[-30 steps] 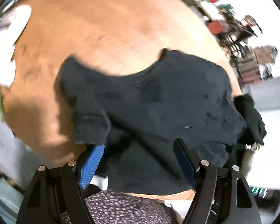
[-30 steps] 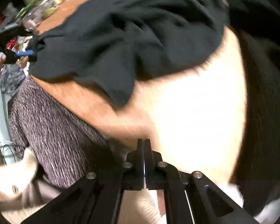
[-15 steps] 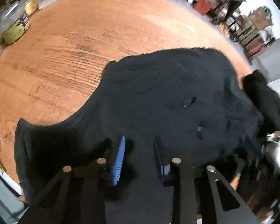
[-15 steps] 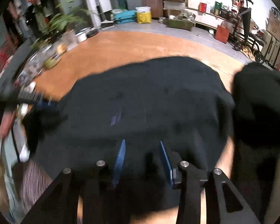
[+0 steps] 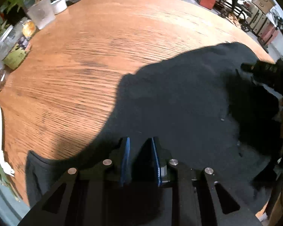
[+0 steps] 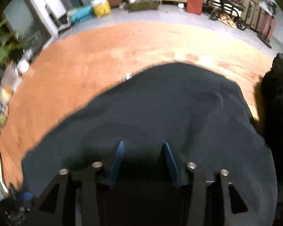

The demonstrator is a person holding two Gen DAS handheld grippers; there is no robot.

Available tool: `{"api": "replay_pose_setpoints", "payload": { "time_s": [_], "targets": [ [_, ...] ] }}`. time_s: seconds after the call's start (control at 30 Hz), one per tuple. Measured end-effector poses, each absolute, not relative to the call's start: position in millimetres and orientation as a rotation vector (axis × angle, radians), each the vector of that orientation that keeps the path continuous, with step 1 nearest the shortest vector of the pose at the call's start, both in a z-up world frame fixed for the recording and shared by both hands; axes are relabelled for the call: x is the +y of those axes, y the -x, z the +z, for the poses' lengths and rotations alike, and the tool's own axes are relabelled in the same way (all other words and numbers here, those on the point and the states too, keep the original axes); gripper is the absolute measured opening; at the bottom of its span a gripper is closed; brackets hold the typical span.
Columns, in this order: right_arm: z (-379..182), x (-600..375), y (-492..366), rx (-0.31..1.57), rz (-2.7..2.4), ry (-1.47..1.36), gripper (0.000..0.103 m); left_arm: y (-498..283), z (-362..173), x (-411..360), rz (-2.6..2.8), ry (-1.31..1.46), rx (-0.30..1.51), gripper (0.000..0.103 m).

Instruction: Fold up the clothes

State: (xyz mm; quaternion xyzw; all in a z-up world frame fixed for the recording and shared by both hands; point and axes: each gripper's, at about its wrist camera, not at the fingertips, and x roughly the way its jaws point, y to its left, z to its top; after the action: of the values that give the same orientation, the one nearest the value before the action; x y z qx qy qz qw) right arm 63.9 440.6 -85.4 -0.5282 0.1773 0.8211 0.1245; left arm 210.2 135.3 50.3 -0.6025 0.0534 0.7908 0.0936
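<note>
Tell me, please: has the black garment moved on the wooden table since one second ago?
Yes. The black garment now lies spread flatter on the wooden table, no longer bunched at the near edge.

Take the black garment (image 5: 179, 103) as your landmark. Beyond its far edge you have a broad bare stretch of wooden table (image 5: 113, 43) to pass over. Far to its left, along the table's rim, jars (image 5: 18, 43) and a frosted cup (image 5: 40, 15) block your way. At its right edge a second dark heap of cloth (image 6: 279, 94) crowds that side.
</note>
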Motion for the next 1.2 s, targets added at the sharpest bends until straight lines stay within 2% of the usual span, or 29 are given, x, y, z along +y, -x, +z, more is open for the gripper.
{"api": "replay_pose_setpoints", "payload": {
  "time_s": [0.07, 0.33, 0.4, 0.43, 0.47, 0.53, 0.6, 0.7, 0.8, 0.93, 1.1, 1.13, 1.17, 1.2],
  "targets": [
    [-81.2, 449.1, -55.9, 0.598, 2.368, 1.496, 0.074, -208.8, 51.7, 127.0, 2.333, 1.781, 0.141, 0.024],
    [-84.2, 449.6, -7.6, 0.578, 2.257, 1.521, 0.085, -217.3, 56.5, 122.3, 2.278, 1.768, 0.320, 0.026],
    [-85.0, 449.5, 4.6, 0.571, 2.229, 1.528, 0.068, -217.4, 57.7, 116.5, 2.252, 1.772, 0.323, 0.026],
    [-85.5, 449.5, 10.7, 0.567, 2.215, 1.532, 0.043, -217.3, 58.3, 112.9, 2.241, 1.776, 0.320, 0.026],
    [-85.9, 449.4, 16.8, 0.564, 2.202, 1.535, 0.024, -217.3, 59.0, 108.3, 2.236, 1.777, 0.313, 0.026],
    [-86.8, 449.3, 28.9, 0.557, 2.174, 1.542, 0.008, -218.5, 60.3, 99.0, 2.249, 1.772, 0.299, 0.026],
    [-84.0, 445.4, 39.9, 0.567, 2.196, 1.575, 0.004, -221.9, 62.1, 85.3, 2.294, 1.770, 0.273, 0.026],
    [-74.7, 430.9, 56.3, 0.610, 2.269, 1.596, 0.003, -227.7, 64.0, 63.4, 2.353, 1.759, 0.198, 0.025],
    [-66.0, 405.1, 74.5, 0.615, 2.338, 1.626, 0.003, -236.7, 66.7, 31.7, 2.442, 1.787, 0.055, 0.016],
    [-56.1, 358.3, 108.8, 0.544, 2.429, 1.665, 0.001, -249.7, 69.6, -2.9, 2.502, 1.823, -0.121, 0.015],
    [-50.3, 308.9, 148.1, 0.521, 2.484, 1.751, 0.001, -237.5, 85.8, -15.4, 2.575, 1.845, -0.147, 0.005],
    [-49.2, 299.0, 156.0, 0.516, 2.495, 1.769, 0.006, -236.1, 84.5, -16.1, 2.570, 1.846, -0.160, 0.005],
    [-48.0, 289.2, 163.9, 0.511, 2.505, 1.786, 0.027, -235.8, 81.6, -14.9, 2.554, 1.846, -0.182, 0.005],
    [-46.8, 279.3, 171.7, 0.505, 2.516, 1.804, 0.042, -230.3, 72.6, -13.8, 2.540, 1.844, -0.199, 0.005]
  ]
}}
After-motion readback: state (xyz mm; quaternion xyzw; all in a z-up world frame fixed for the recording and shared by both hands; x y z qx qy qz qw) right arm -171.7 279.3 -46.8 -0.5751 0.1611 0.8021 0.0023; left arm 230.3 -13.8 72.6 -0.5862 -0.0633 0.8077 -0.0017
